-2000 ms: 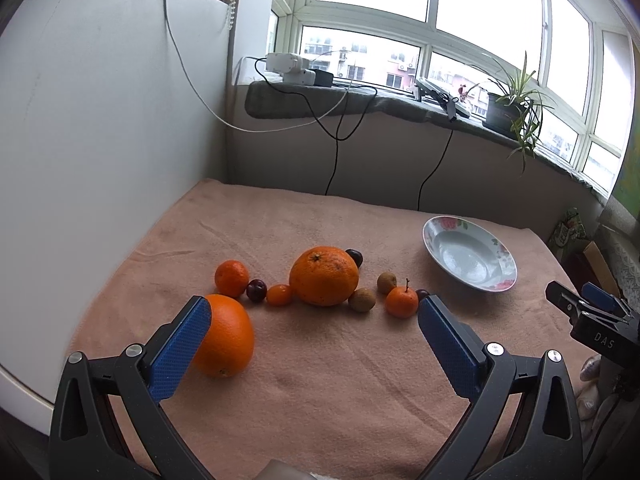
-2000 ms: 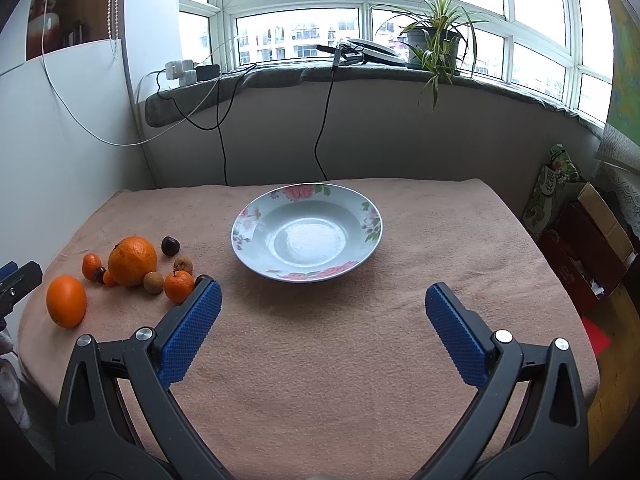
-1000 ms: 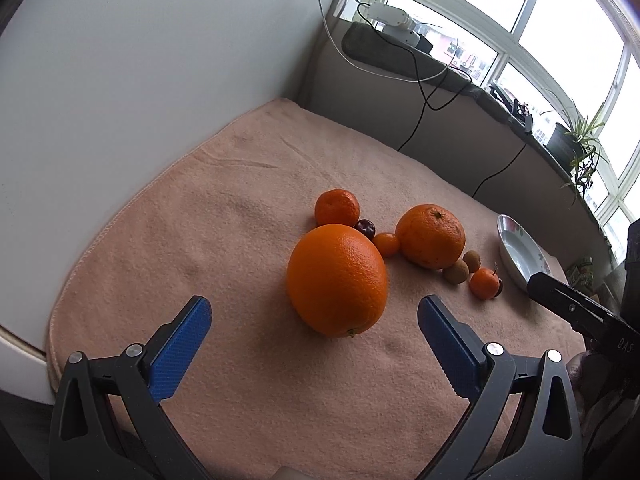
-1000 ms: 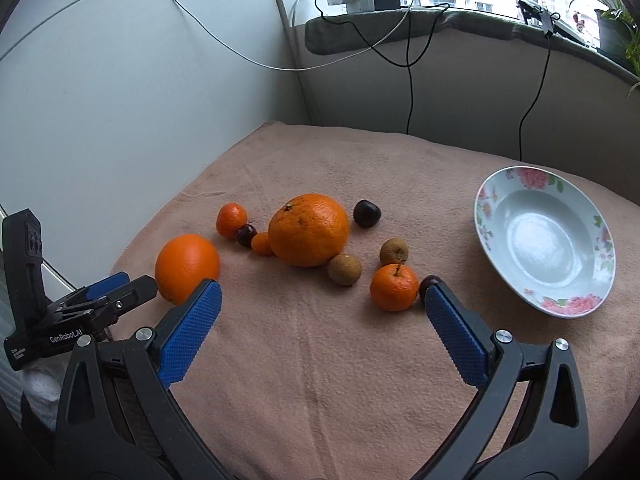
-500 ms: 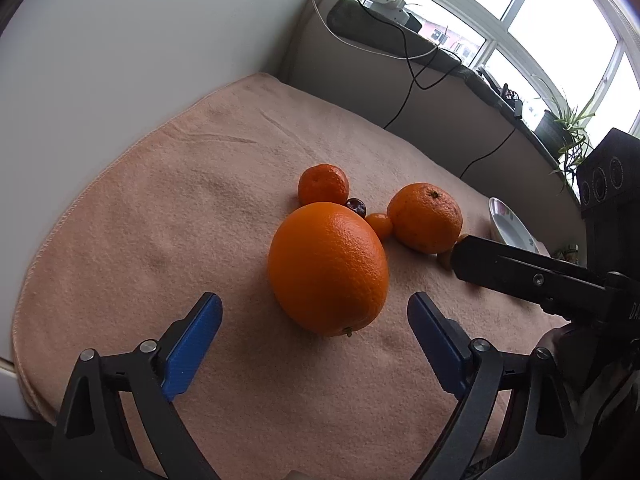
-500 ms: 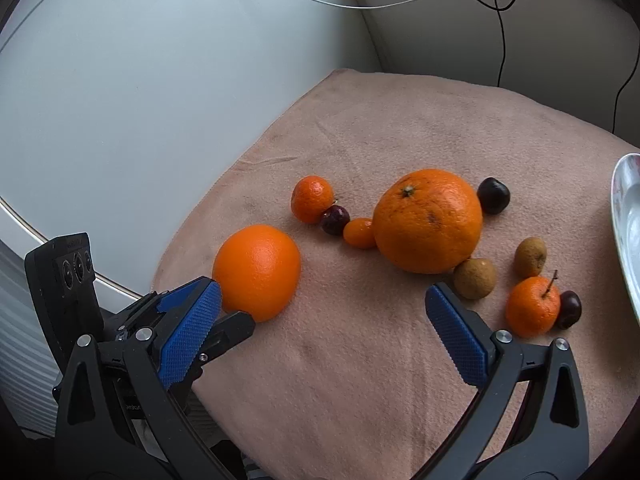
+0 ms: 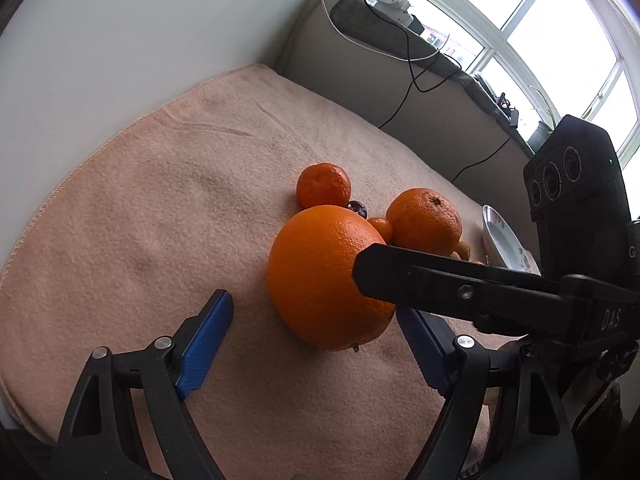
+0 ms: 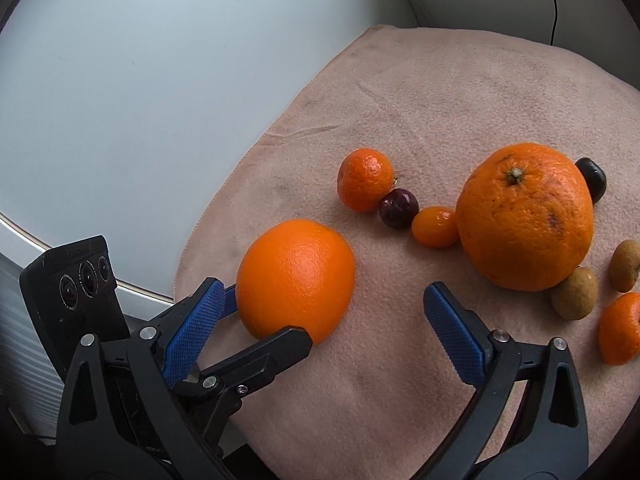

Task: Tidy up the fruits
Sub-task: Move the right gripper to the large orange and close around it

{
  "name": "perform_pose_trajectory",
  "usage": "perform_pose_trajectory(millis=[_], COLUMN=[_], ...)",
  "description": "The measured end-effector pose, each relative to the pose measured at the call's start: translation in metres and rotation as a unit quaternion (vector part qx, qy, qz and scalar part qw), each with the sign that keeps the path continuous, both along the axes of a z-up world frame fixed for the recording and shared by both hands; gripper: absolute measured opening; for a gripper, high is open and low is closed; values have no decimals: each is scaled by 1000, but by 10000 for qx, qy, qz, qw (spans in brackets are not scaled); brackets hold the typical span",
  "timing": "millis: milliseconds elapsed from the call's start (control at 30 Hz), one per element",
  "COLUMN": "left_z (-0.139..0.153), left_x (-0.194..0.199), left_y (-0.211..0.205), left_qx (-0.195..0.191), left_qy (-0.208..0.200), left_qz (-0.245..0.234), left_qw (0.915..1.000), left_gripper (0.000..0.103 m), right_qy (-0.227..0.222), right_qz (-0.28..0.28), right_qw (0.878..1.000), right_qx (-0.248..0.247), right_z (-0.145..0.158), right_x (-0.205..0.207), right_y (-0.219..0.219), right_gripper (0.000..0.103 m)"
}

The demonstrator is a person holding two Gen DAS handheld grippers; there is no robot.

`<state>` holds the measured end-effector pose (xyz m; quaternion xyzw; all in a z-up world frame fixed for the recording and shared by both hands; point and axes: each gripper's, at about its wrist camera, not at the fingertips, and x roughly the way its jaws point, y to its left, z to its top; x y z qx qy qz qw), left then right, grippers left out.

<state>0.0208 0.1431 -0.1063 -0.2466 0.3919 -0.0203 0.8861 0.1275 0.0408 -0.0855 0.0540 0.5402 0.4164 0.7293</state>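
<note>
A smooth orange (image 7: 324,276) lies on the pink cloth (image 7: 160,216), also in the right wrist view (image 8: 296,278). My left gripper (image 7: 316,344) is open, its blue pads on either side of the orange's near end, touching or almost touching. My right gripper (image 8: 320,320) is open just right of the same orange; one finger (image 7: 440,276) crosses in front of it. Behind lie a bigger rough orange (image 8: 524,216), a mandarin (image 8: 366,180), a dark cherry (image 8: 398,208) and a kumquat (image 8: 434,227).
A white flowered plate (image 7: 502,240) lies far right on the cloth. More small fruits (image 8: 574,294) sit right of the rough orange. A white wall (image 8: 160,80) borders the cloth's left side. Cables hang from the window sill (image 7: 400,40).
Both grippers have moved in on the smooth orange. The left jaws have narrowed around it, and the right gripper's finger now crosses in front of it.
</note>
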Motion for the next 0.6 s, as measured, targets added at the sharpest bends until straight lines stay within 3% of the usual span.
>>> perform_pose_trajectory(millis=[267,600], left_z=[0,-2], left_x=[8,16], left_y=[-2,-11], left_qx=[38,268], left_qy=[-23,-95], left_qz=[-74,-202], left_qw=[10000,9994], left_gripper=[83,68], right_qy=[132,269], right_qz=[105,307], right_qw=[9998,9990], right_qx=[50,161], right_z=[-8,-9], right_x=[2,2], right_y=[13,24], right_gripper=[92,76])
